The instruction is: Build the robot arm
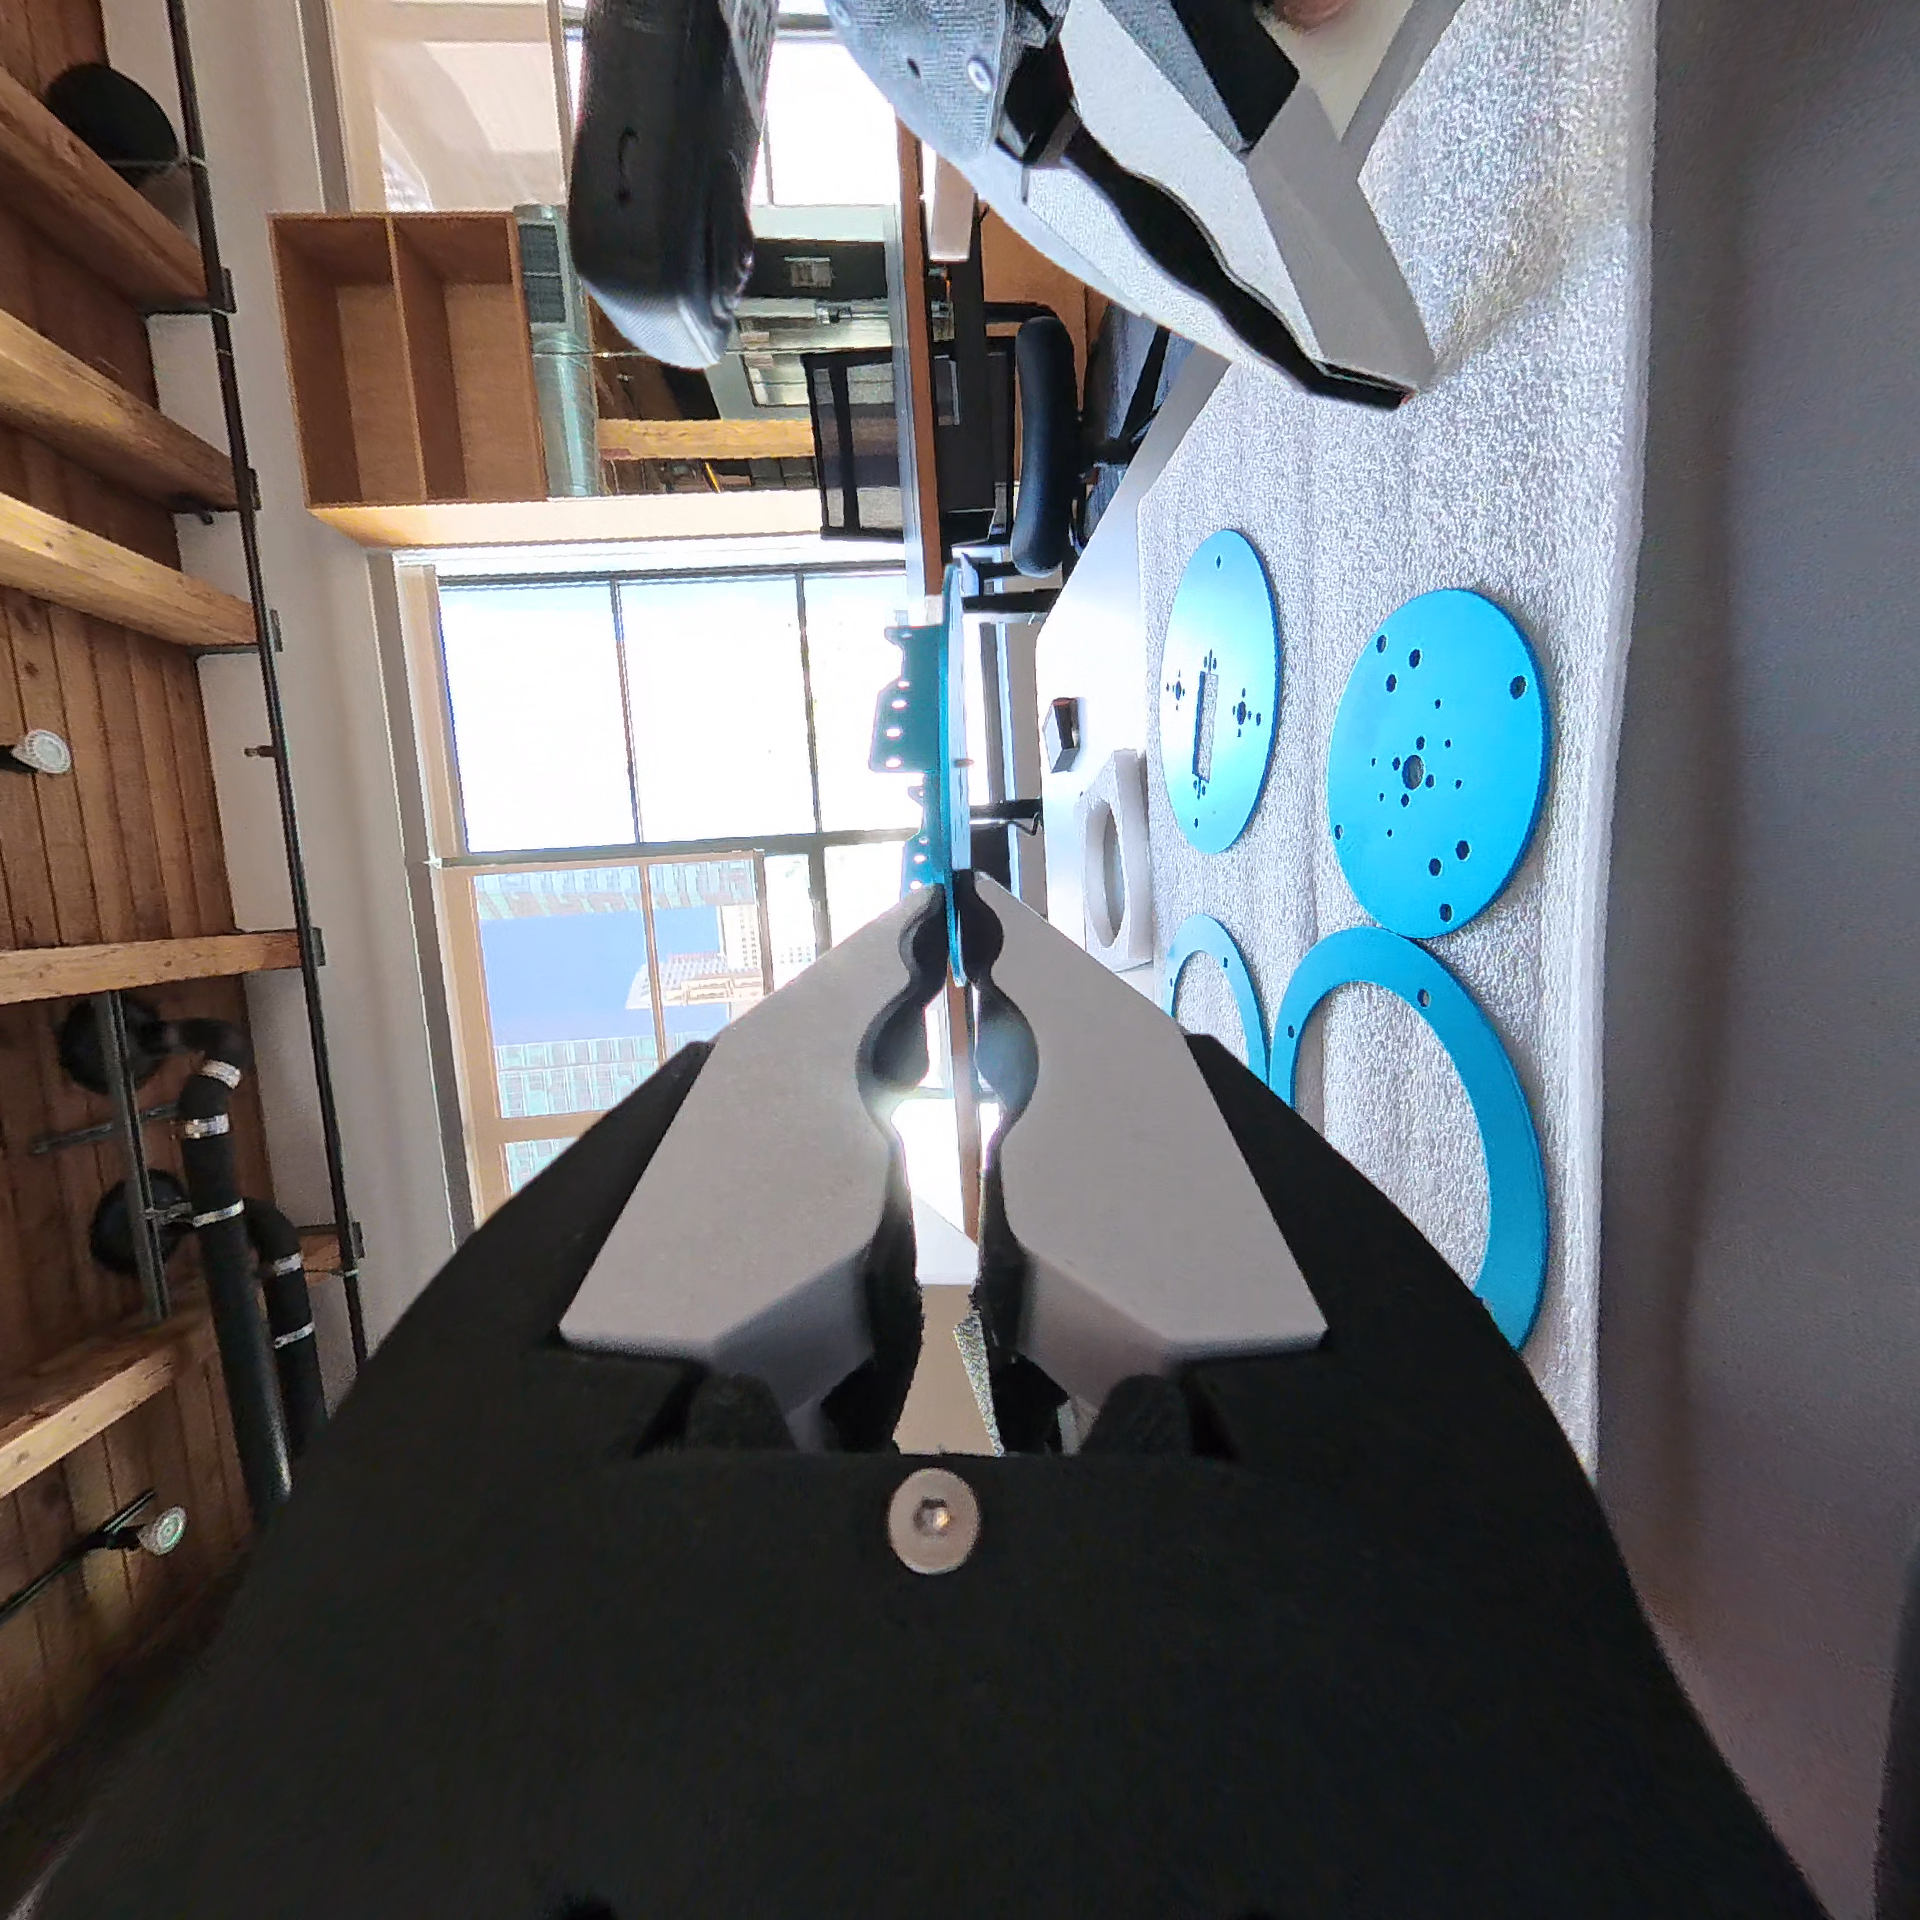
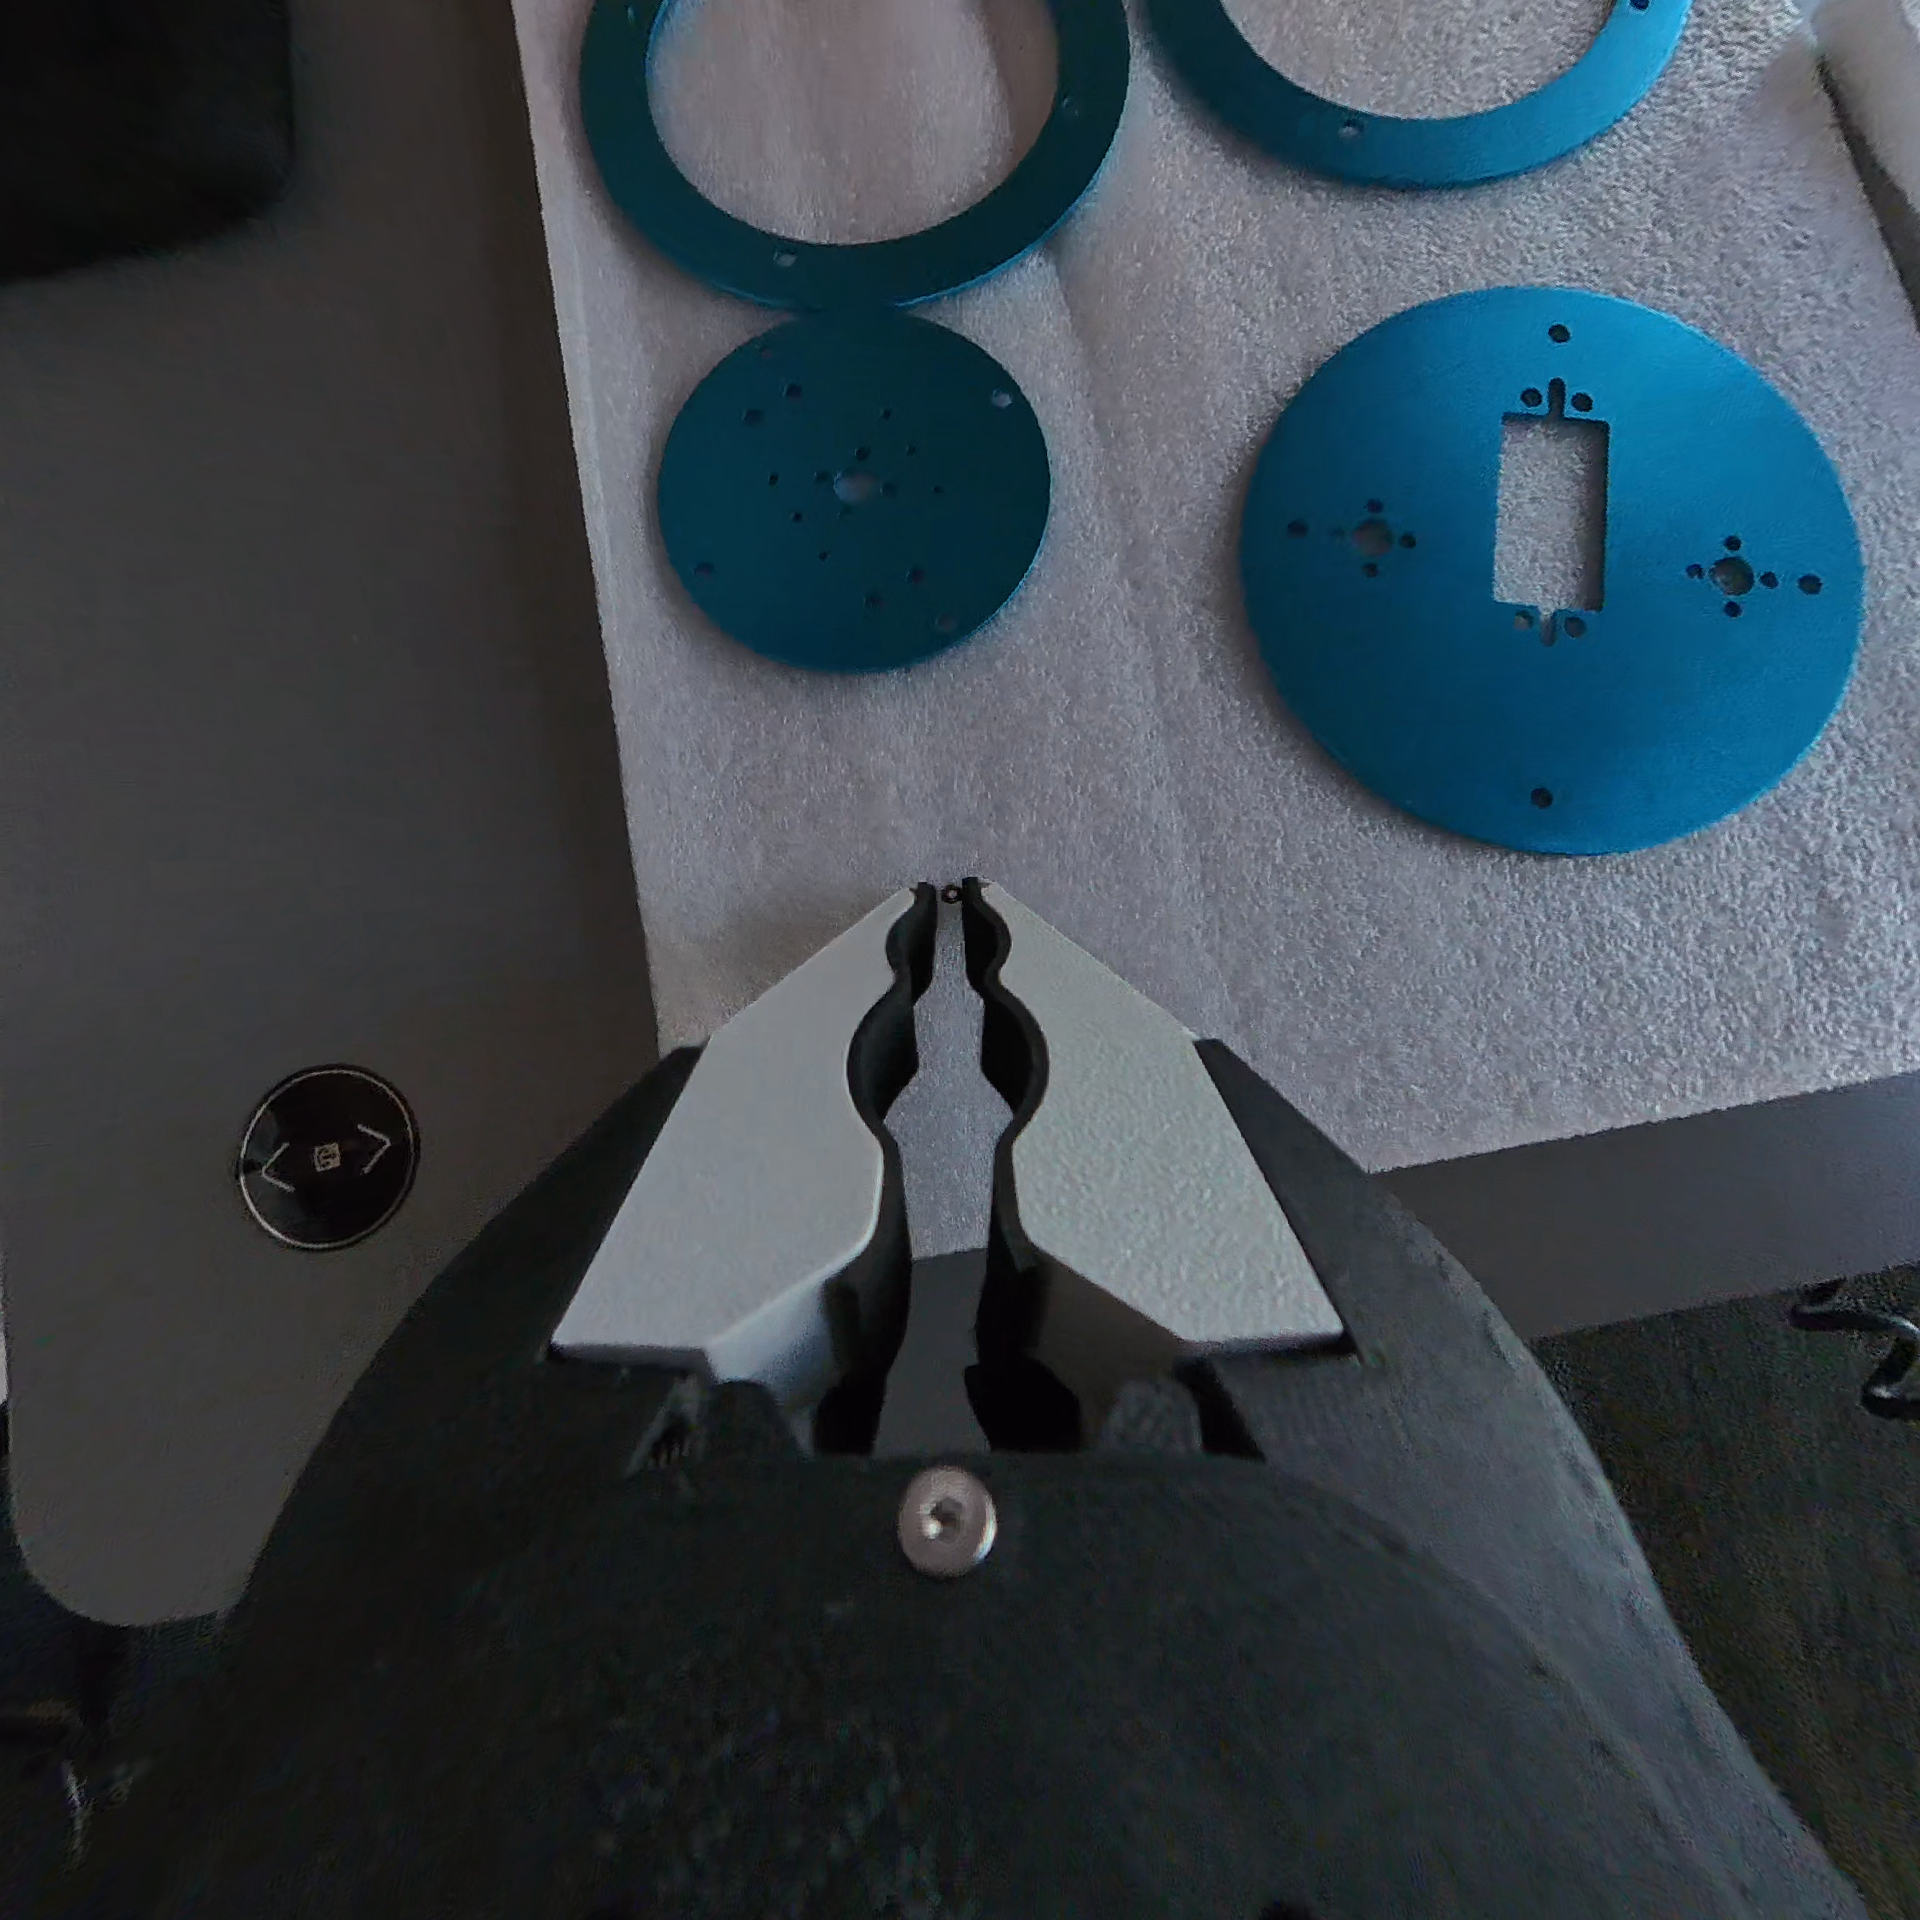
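On the white foam mat [image 2: 1039, 790] lie two blue rings, a slotted disc [image 2: 1548, 571] and a drilled disc [image 2: 852, 488]. Above it, the left gripper [image 1: 958, 914] clamps a thin blue plate assembly [image 1: 951, 748] by its rim; likely stiff, light and slippery. The right gripper [image 2: 948, 891], near the mat's edge, pinches a tiny dark part [image 2: 950, 891], perhaps a screw.

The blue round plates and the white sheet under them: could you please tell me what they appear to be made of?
The blue round plate with the rectangular cut-out and the blue ring look like thin anodised metal, probably aluminium: satin sheen, crisp drilled holes, thin flat edges. The white pebbled sheet looks like soft packing foam, going by its bubbly, matte texture, though cloth cannot be ruled out.
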{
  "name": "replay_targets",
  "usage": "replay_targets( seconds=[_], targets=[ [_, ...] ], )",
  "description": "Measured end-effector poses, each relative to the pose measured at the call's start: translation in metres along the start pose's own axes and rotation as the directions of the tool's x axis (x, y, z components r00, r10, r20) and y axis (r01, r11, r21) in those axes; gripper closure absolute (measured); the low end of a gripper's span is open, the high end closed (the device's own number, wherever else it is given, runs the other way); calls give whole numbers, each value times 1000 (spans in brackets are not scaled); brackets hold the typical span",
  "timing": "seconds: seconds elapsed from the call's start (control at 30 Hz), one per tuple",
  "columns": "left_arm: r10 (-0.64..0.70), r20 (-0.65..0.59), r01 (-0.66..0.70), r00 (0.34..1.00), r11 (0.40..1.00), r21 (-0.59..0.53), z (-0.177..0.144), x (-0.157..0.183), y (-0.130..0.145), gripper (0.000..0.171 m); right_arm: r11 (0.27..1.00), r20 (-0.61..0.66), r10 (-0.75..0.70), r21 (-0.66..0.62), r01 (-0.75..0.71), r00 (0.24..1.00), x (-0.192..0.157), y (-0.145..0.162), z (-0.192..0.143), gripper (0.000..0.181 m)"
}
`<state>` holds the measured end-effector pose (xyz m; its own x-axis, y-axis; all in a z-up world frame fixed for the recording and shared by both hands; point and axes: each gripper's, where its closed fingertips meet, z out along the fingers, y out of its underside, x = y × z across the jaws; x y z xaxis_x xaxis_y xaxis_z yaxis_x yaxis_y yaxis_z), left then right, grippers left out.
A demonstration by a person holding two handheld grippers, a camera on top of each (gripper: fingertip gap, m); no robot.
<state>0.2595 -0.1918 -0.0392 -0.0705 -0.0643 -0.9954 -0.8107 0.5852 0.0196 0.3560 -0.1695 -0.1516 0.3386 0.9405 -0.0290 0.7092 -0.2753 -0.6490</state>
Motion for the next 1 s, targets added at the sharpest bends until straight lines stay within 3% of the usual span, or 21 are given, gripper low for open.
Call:
replay_targets(
  seconds=[0.1,0.3,0.47,0.57,0.63,0.67,0.73,0.77,0.87,1.0],
  targets=[
    [4,1,-4,1000,1000,-14,0,1,0,171,998,51,-32,53,29,998,-2,-5,-3,151],
    [-6,-8,6,1000,1000,-13,-4,4,-2,171,924,19,-56,380,45,998,-7,-34,-45,153],
    [-19,-14,19,1000,1000,-5,-2,7,-4,171,910,65,77,404,-96,995,0,-25,-48,155],
    [-25,-3,25,1000,1000,8,-3,7,-9,171,825,94,57,556,-100,994,-22,-60,-64,153],
    [-13,2,13,1000,1000,22,-6,6,-14,171,806,2,-8,591,5,1000,-34,-78,-70,147],
    [-7,4,7,1000,1000,26,-8,5,-16,171,790,-147,-81,594,153,986,-37,-87,-76,140],
    [-8,4,8,1000,999,38,-12,2,-20,171,725,-463,-279,473,501,841,-49,-99,-85,138],
    [-7,9,6,1000,999,46,-14,-1,-22,171,679,-540,-371,397,618,755,-60,-102,-84,138],
    [21,29,-23,999,998,61,-21,-9,-28,171,610,-621,-489,259,749,613,-76,-109,-77,136],
    [17,48,-20,999,997,75,-27,-20,-33,171,490,-785,-499,92,867,366,-80,-120,-91,158]
  ],
)
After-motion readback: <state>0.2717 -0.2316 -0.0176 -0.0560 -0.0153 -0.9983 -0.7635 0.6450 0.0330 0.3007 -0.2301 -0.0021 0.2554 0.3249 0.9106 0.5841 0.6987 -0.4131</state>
